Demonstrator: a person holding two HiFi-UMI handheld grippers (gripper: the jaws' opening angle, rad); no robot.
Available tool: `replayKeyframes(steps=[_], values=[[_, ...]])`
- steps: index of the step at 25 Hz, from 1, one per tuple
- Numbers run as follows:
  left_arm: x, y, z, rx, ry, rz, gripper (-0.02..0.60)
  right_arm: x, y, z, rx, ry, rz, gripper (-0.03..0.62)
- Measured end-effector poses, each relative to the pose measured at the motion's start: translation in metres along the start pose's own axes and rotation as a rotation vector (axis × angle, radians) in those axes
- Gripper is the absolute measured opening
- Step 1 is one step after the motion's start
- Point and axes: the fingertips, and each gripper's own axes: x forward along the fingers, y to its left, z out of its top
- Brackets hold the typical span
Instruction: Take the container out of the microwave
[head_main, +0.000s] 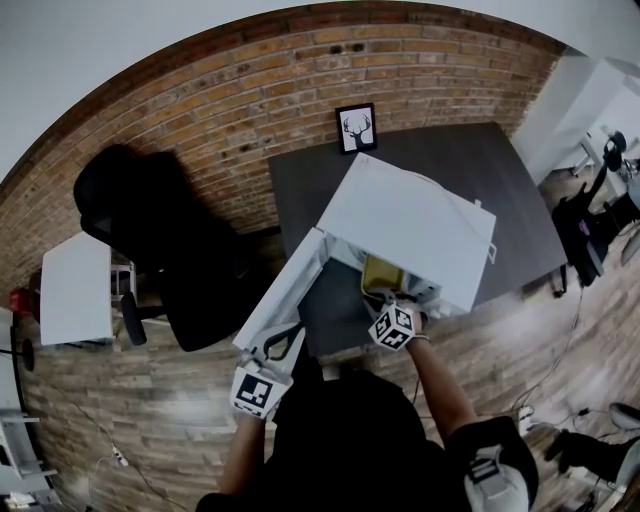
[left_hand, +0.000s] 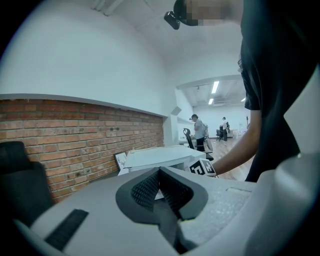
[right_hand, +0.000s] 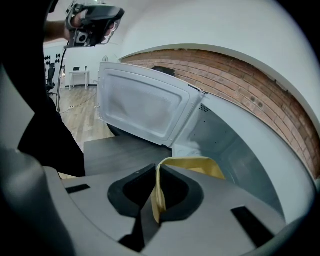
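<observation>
table (head_main: 500, 190): dark top, carries the microwave; brick wall behind.
microwave (head_main: 410, 225): white, sits on the table, cavity open toward the person.
door (right_hand: 145, 107): swung wide open to the person's left, inner face showing in the right gripper view.
container (right_hand: 192, 162): yellow, thin-walled, at the mouth of the cavity, partly inside it. Not out yet. Contents can't be seen.
right gripper (right_hand: 157, 172): claw pinching the container's near wall, yellow edge squeezed flat between the pads. Angled down into the opening.
left gripper (left_hand: 160, 172): claw pressed together, nothing plainly in it. Hangs low by the door's outer edge, away from the container.
step: likely mid-pull, container being drawn out over the cavity's front lip.
risk 1: one-sided pinch on a soft wall. The wall may fold and the far end sag or tip, and anything inside would spill.
risk 2: the thin edge could slide out of the pads if the base drags or catches on the front lip.
risk 3: no support underneath once it is clear of the cavity floor; it could swing and drop.
risk 4: the left gripper is close to the door; a bump could swing it into the exit path.
</observation>
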Motion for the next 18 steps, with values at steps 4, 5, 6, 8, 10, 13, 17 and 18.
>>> replayKeyframes(steps=[4, 5, 6, 8, 10, 13, 17, 18], values=[[-0.001, -0.004, -0.001, -0.010, -0.007, 0.003, 0.003, -0.006, 0.005, 0.002, -0.016, -0.004, 0.011, 0.028], [-0.001, -0.005, -0.001, -0.011, -0.008, 0.003, 0.003, -0.008, 0.007, 0.004, -0.020, -0.004, 0.014, 0.028], [-0.001, -0.006, -0.001, -0.011, -0.008, 0.002, 0.003, -0.011, 0.008, 0.006, -0.024, -0.006, 0.016, 0.028], [-0.001, -0.009, -0.001, -0.010, -0.010, -0.001, 0.003, -0.015, 0.009, 0.009, -0.028, -0.010, 0.017, 0.028], [0.000, -0.012, 0.000, -0.007, -0.013, -0.004, 0.003, -0.020, 0.012, 0.012, -0.032, -0.017, 0.017, 0.029], [0.001, -0.015, 0.000, -0.004, -0.015, -0.012, 0.003, -0.028, 0.014, 0.018, -0.051, -0.027, 0.012, 0.028], [0.003, -0.021, 0.000, -0.004, -0.019, -0.018, 0.002, -0.040, 0.025, 0.024, -0.086, -0.024, 0.038, 0.028], [0.004, -0.023, -0.001, -0.006, -0.019, -0.019, 0.003, -0.043, 0.028, 0.025, -0.096, -0.025, 0.043, 0.028]])
